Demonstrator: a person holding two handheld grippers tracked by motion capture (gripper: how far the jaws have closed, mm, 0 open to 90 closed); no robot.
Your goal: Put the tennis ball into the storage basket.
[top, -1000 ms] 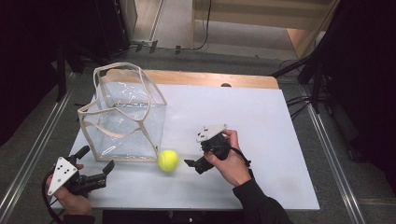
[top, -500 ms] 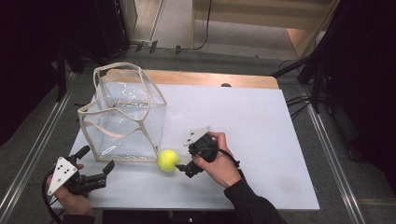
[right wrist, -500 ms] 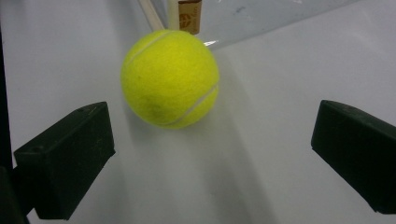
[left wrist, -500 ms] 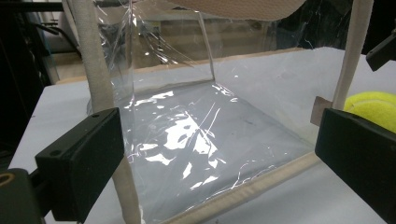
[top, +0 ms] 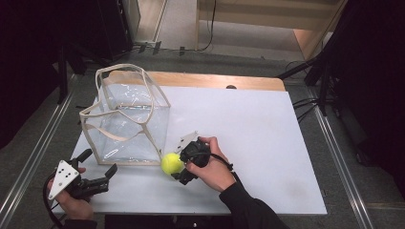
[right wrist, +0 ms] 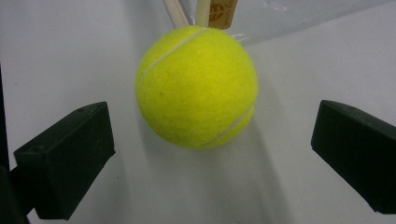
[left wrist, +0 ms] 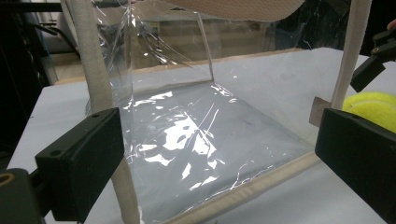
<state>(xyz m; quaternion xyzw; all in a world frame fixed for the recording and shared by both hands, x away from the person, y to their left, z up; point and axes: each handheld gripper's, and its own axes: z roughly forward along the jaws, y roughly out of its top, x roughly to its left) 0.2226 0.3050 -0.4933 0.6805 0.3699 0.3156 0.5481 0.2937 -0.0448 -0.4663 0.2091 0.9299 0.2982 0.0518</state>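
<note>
Right gripper (top: pixel 177 168) fingers spread wide either side of the tennis ball (top: pixel 172 163), not touching it. Ball sits on the white desk (top: pixel 267 143) just beside the clear bag (top: pixel 126 121) corner. Left gripper (top: pixel 98 171) fingers also wide, empty, facing the bag.

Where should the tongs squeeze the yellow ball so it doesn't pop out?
Squeeze the tennis ball across its widest middle, one jaw on each side. It is round, so a grip off-centre would probably squirt it away. The right tongs already point at it, open, from the side away from the clear bag, which stands close behind the ball. Coming in from there looks best.
</note>
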